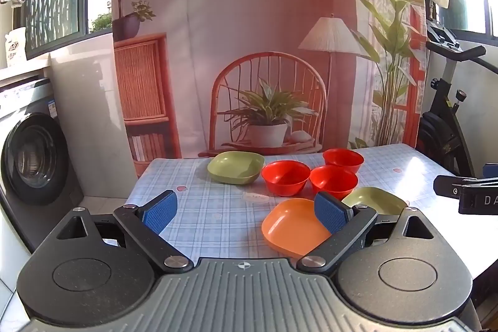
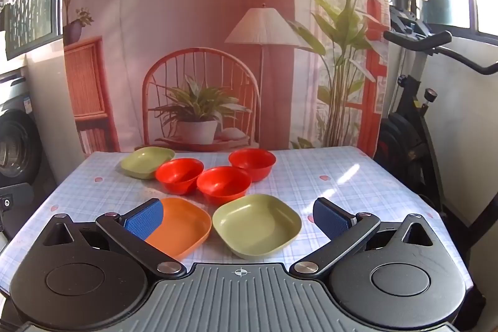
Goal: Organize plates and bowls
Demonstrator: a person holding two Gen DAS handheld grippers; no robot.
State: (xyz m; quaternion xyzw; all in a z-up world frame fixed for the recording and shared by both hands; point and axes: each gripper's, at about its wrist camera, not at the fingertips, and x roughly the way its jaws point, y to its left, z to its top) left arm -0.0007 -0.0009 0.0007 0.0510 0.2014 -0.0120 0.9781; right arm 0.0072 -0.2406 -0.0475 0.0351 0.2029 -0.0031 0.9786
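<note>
Three red bowls stand in a cluster mid-table: left (image 2: 179, 175), middle (image 2: 223, 184) and far right (image 2: 252, 163). A green square plate (image 2: 146, 161) lies at the far left, a second green plate (image 2: 257, 224) lies near, and an orange plate (image 2: 182, 226) sits left of it. My right gripper (image 2: 238, 218) hovers open above the near plates, its left pad over the orange plate's edge. My left gripper (image 1: 246, 212) is open over the table's left part, holding nothing; its right pad overlaps the orange plate (image 1: 292, 226) in view.
A blue checked cloth covers the table (image 2: 326, 185). A printed backdrop (image 2: 202, 52) hangs right behind its far edge. A washing machine (image 1: 34, 157) stands to the left, an exercise bike (image 2: 414, 120) to the right. The other gripper's body (image 1: 467, 192) shows at the left view's right edge.
</note>
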